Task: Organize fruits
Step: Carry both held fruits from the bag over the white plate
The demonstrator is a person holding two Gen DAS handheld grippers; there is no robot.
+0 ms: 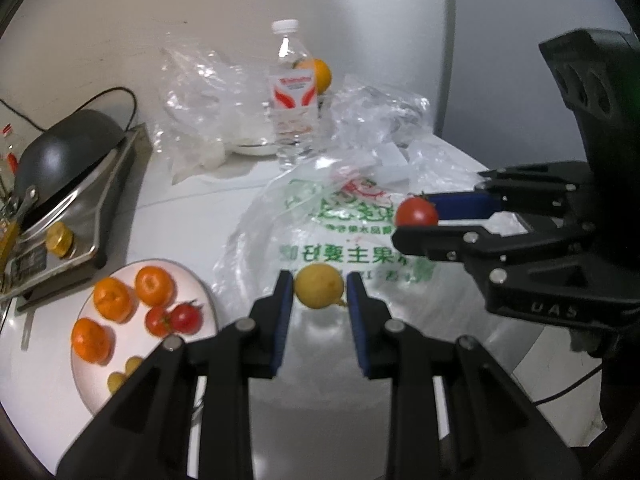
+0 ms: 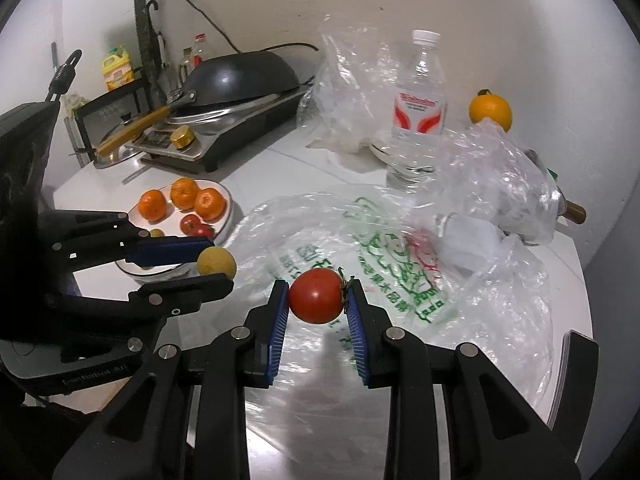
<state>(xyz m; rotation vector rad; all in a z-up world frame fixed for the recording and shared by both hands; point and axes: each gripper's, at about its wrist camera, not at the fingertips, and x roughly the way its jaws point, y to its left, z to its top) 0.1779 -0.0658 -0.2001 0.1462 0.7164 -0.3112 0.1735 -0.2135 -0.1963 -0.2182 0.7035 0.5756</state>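
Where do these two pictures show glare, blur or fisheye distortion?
Left wrist view: glare washes out the round white plate, the clear plastic water bottle looks soft, and the corners are black. Right wrist view: the printed translucent plastic bag glints, and the far wall bends.

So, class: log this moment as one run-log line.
left gripper: shut on yellow fruit | right gripper: shut on tomato | plate: three oranges, two tomatoes
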